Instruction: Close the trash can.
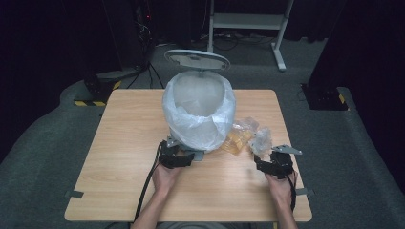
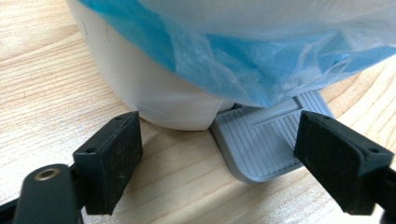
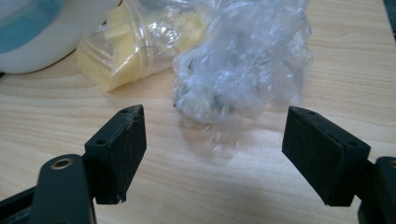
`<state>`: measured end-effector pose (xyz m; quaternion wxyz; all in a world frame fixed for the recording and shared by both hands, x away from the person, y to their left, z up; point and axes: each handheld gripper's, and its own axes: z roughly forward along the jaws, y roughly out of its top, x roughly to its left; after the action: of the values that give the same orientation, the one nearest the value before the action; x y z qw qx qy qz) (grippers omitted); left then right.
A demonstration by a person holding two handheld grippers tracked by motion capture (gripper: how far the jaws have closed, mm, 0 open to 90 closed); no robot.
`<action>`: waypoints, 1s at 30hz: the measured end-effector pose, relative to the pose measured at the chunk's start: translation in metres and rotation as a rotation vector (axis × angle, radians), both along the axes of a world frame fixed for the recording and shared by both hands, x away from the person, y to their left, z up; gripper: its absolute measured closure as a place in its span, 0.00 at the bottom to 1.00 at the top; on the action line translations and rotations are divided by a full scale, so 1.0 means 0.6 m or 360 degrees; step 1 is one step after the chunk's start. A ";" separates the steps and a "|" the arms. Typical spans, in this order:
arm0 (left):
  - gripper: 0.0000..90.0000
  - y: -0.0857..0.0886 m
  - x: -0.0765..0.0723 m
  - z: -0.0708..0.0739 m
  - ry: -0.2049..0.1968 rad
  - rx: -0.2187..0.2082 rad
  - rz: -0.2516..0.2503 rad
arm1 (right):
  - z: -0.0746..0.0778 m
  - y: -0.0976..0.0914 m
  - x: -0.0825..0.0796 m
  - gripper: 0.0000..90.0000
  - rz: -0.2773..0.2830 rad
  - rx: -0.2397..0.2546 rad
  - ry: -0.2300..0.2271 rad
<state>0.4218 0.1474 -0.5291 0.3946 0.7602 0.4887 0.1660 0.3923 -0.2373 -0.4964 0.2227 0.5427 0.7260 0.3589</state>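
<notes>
Grey pedal (image 2: 268, 144) at bin (image 1: 198, 112) base, between spread left gripper (image 2: 219, 161) fingers. Right gripper (image 3: 212, 156) fingers spread before crumpled clear wrapper (image 3: 243, 60), beside bin.

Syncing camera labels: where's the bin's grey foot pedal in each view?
High view: the grey foot pedal is at the bin's base, just right of the left gripper.
Left gripper view: lower centre-right, flat on the table.
Right gripper view: not in it.
Shared landmark: the white bin with its bag liner.
</notes>
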 end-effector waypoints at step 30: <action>0.20 0.000 -0.001 0.000 -0.0003 -0.0009 0.0005 | -0.032 0.029 0.108 0.47 0.0029 -0.0130 0.0194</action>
<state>0.4212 0.1472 -0.5291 0.3971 0.7581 0.4900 0.1659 0.4574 -0.2201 -0.5158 0.1968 0.5473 0.7572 0.2972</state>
